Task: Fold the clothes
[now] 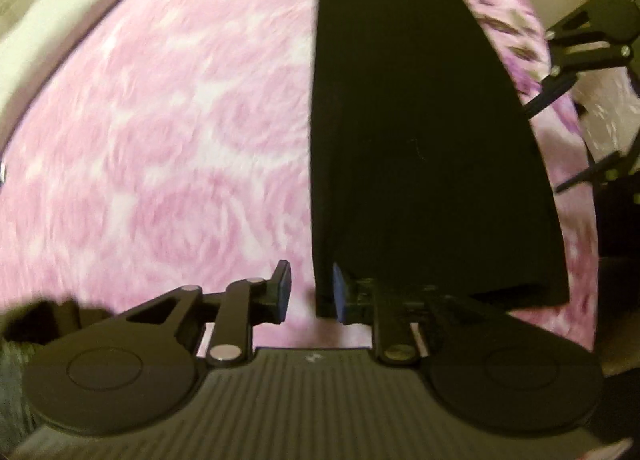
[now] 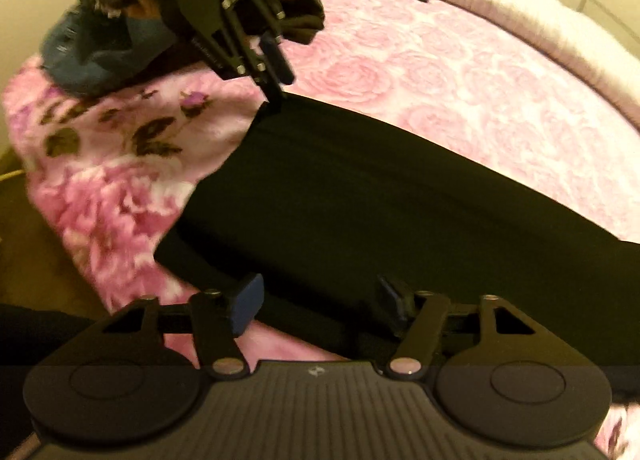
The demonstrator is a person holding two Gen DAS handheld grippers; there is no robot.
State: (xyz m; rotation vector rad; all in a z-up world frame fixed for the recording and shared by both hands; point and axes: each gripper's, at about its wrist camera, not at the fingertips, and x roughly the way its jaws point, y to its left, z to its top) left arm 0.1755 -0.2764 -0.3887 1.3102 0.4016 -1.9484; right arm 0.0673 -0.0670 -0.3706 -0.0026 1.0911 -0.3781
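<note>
Left wrist view: the left hand-held gripper [image 1: 310, 288] sits at the bottom centre of the frame with its jaws parted. A black garment [image 1: 420, 140] runs as a long flat strip from the top centre down to the lower right, lying on a pink rose-patterned bed cover [image 1: 160, 120]. The garment's near left corner hangs in the gap between the blue finger pads [image 1: 285, 288]; the right pad touches its edge while the left pad stands clear of it, so nothing is clamped. At the right edge of the frame the right hand-held gripper [image 1: 560, 132] reaches in, its fingers spread beside the garment's far side. A white padded rim [image 1: 24, 32] curves along the upper left.

Right wrist view: the right hand-held gripper [image 2: 320, 300] fills the bottom of the frame, jaws wide apart and released, hovering over the near edge of the black garment [image 2: 380, 200], which stretches from centre left to the right edge. In the upper left the left hand-held gripper [image 2: 278, 72] points down at the garment's far corner; the blur hides whether it bites the cloth. A flowered pink blanket [image 2: 120, 164] lies at left under the garment's end, with a blue cloth [image 2: 88, 60] heaped at the upper left.
</note>
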